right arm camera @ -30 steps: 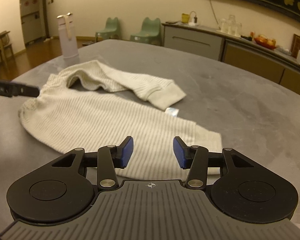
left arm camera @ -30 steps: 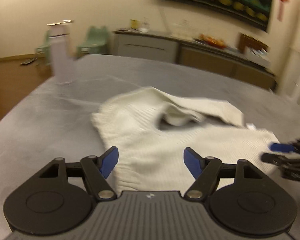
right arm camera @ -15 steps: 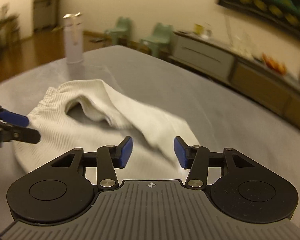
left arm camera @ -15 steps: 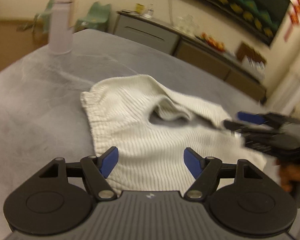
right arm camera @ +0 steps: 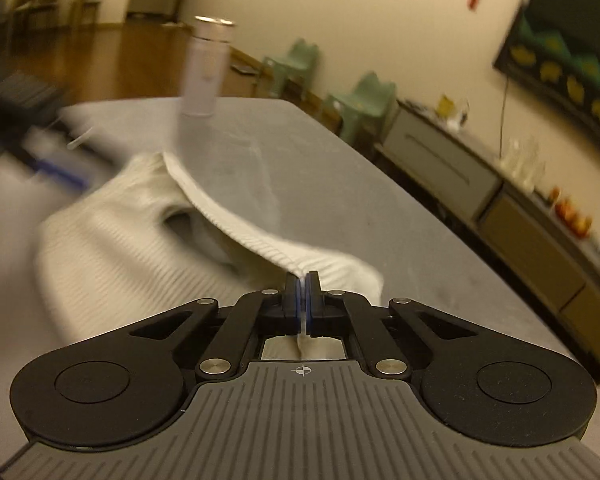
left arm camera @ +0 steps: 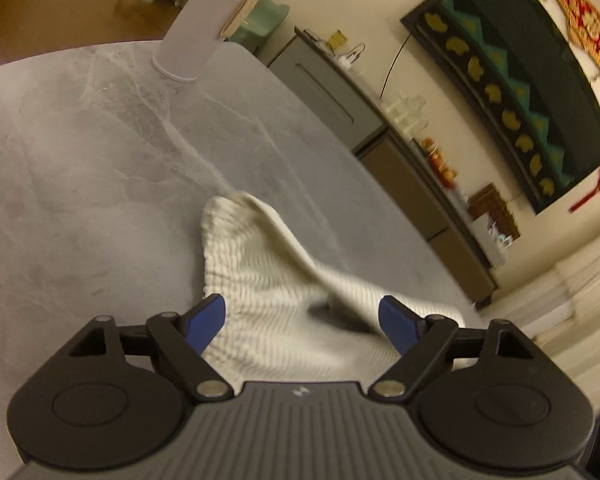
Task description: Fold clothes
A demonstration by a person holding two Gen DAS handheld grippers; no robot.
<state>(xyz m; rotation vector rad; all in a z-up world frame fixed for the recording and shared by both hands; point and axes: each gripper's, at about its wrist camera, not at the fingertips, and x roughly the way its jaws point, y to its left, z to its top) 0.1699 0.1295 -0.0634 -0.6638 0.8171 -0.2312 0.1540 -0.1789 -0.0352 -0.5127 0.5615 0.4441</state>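
Right gripper (right arm camera: pixel 301 280) was clamped on the sleeve (right arm camera: pixel 236 224) of one cream ribbed sweater (right arm camera: pixel 112 248); we could see a strip of knit pinched between the blue pads and showing again in the gap behind them. From that pinch the sleeve rose off the cloth and ran away to the left, back to the shoulder. Left gripper (left arm camera: pixel 300 320) was spread wide, fingers (left arm camera: pixel 204 322) apart and gripping nothing; we had the sweater (left arm camera: pixel 268 280) lying directly ahead of it and under its tips, on the grey marbled table (left arm camera: pixel 80 160). In the right wrist view that left gripper (right arm camera: pixel 40 160) was a blur at the far left, by the sweater's shoulder; contact we couldn't tell. Count: two grippers, one sweater, one pale lilac bottle (left arm camera: pixel 196 28) standing upright on the far part of the table, well apart from the sweater. Beyond the table we counted two green chairs (right arm camera: pixel 364 100) and one long sideboard (right arm camera: pixel 480 188) along the wall.
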